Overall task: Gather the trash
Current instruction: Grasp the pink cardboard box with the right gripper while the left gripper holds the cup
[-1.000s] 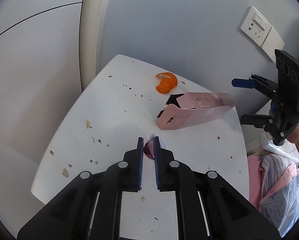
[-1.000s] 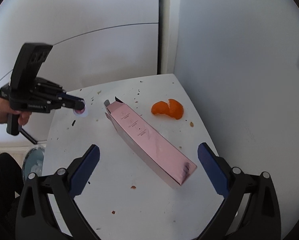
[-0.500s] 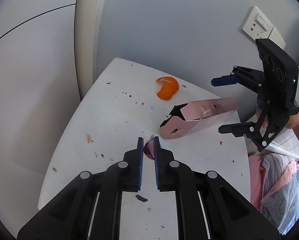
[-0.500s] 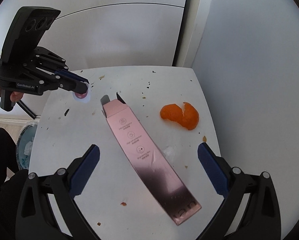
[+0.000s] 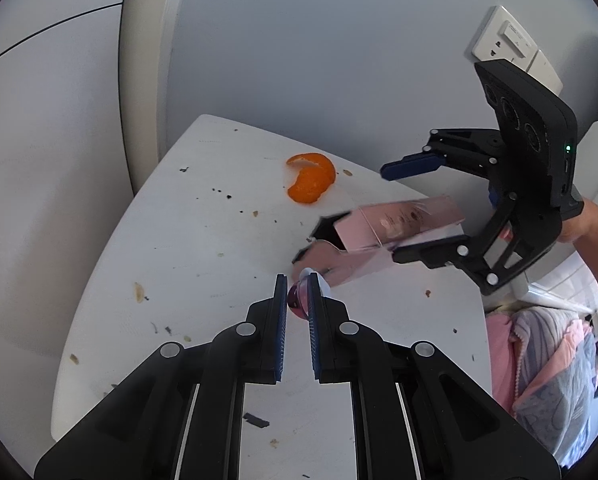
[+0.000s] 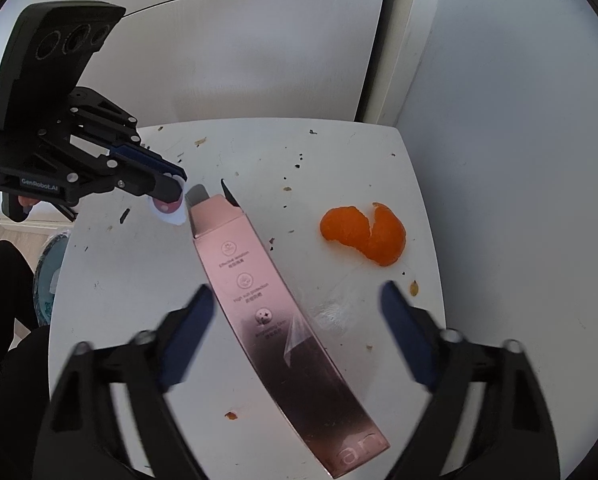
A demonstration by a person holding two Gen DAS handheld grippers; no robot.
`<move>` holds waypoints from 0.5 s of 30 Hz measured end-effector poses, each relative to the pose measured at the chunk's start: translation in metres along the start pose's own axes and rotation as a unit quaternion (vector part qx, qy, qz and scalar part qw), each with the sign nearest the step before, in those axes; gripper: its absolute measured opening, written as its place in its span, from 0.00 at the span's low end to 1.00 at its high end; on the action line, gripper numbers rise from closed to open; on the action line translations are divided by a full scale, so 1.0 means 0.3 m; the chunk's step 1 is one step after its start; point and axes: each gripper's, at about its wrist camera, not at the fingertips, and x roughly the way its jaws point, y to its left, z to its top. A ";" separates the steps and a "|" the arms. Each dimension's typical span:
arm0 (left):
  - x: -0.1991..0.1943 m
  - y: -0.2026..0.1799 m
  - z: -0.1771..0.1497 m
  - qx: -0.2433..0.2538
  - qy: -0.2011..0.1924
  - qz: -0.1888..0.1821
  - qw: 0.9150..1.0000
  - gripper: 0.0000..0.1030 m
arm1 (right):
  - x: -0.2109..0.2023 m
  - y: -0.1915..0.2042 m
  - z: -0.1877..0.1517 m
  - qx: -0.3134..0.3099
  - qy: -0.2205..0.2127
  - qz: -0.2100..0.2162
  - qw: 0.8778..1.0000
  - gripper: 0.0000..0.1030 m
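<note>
A long pink carton (image 6: 283,316) lies on the white table (image 6: 139,288), its open end toward the left gripper; it also shows in the left wrist view (image 5: 395,232). My right gripper (image 6: 295,320) is open, a finger on each side of the carton, apart from it. My left gripper (image 5: 297,280) is shut on a small pink-and-white jelly cup (image 5: 299,298), seen from the right wrist view (image 6: 167,210) just beside the carton's open end. An orange peel (image 6: 365,236) lies right of the carton, near the wall.
Crumbs and dark scraps are scattered over the table (image 5: 203,248). A grey wall with a socket plate (image 5: 511,46) stands behind the table. Pink and striped cloth (image 5: 547,364) lies beyond the table's right edge. A bin-like round object (image 6: 49,276) sits below the left edge.
My right gripper has come down over the pink carton and its fingers have narrowed around it. My left gripper still holds the jelly cup, now closer to the carton's open end.
</note>
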 end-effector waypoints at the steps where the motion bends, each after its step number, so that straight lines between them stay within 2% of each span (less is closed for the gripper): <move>1: 0.003 -0.004 0.000 0.002 0.001 -0.002 1.000 0.08 | 0.002 -0.001 -0.002 0.000 0.002 0.000 1.000 0.72; 7: 0.007 -0.022 -0.004 0.004 0.001 -0.009 1.000 0.08 | 0.022 0.000 -0.014 -0.005 0.014 0.011 1.000 0.64; 15: 0.014 -0.057 0.004 0.010 0.001 -0.014 1.000 0.08 | 0.032 0.002 -0.028 -0.002 0.022 0.022 1.000 0.36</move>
